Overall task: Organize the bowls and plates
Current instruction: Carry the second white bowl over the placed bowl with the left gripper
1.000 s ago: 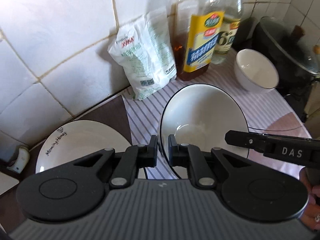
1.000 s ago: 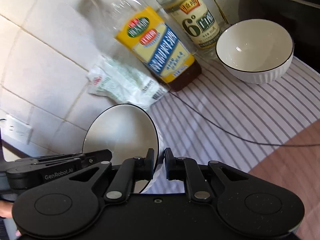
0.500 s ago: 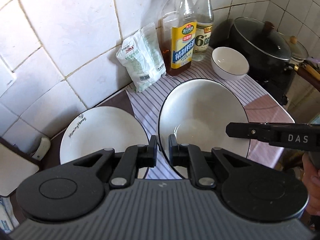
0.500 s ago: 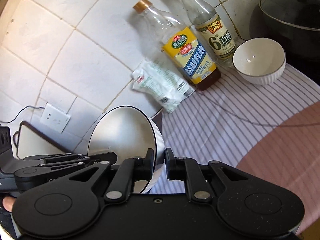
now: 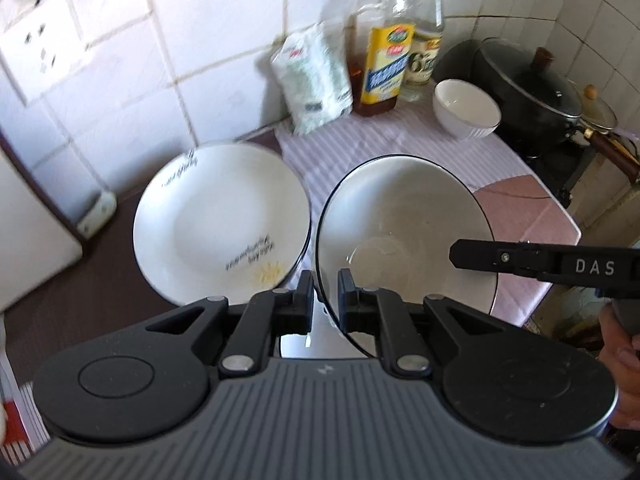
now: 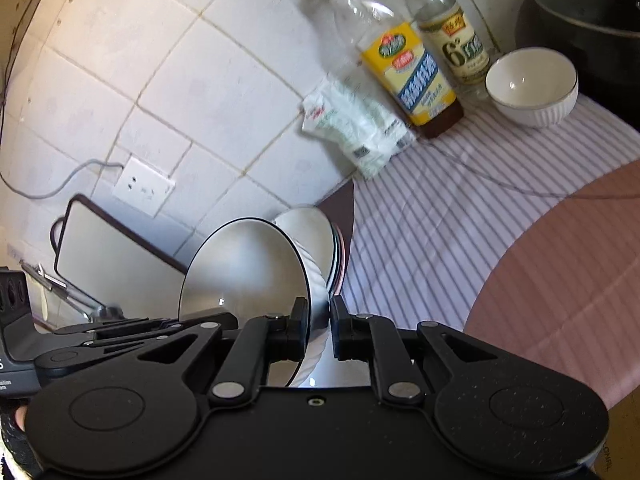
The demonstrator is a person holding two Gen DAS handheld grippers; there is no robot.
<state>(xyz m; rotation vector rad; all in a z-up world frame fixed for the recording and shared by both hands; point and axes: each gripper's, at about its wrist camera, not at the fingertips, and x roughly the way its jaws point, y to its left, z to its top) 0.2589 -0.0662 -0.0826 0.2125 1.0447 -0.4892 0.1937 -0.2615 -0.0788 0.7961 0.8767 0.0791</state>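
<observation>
A large white bowl with a black rim (image 5: pixel 404 232) hangs in the air, held by both grippers. My left gripper (image 5: pixel 325 300) is shut on its near-left rim. My right gripper (image 6: pixel 319 328) is shut on the opposite rim; its finger shows in the left wrist view (image 5: pixel 540 264). The bowl also shows in the right wrist view (image 6: pixel 244 268). A white plate with printed lettering (image 5: pixel 220 220) lies on the dark counter to the left of the bowl; it shows edge-on behind the bowl in the right wrist view (image 6: pixel 316 232). A small white ribbed bowl (image 5: pixel 466 108) stands on the striped cloth (image 5: pixel 400 140) at the back right.
Two bottles (image 5: pixel 384 60) and a white packet (image 5: pixel 314 80) stand against the tiled wall. A black lidded pot (image 5: pixel 528 92) sits at the far right. A white board (image 6: pixel 104 252) leans on the wall at the left, below a socket (image 6: pixel 144 190).
Both grippers have lifted the large bowl up and back, leftward toward the plate. More of the plate, counter and wall socket has come into view.
</observation>
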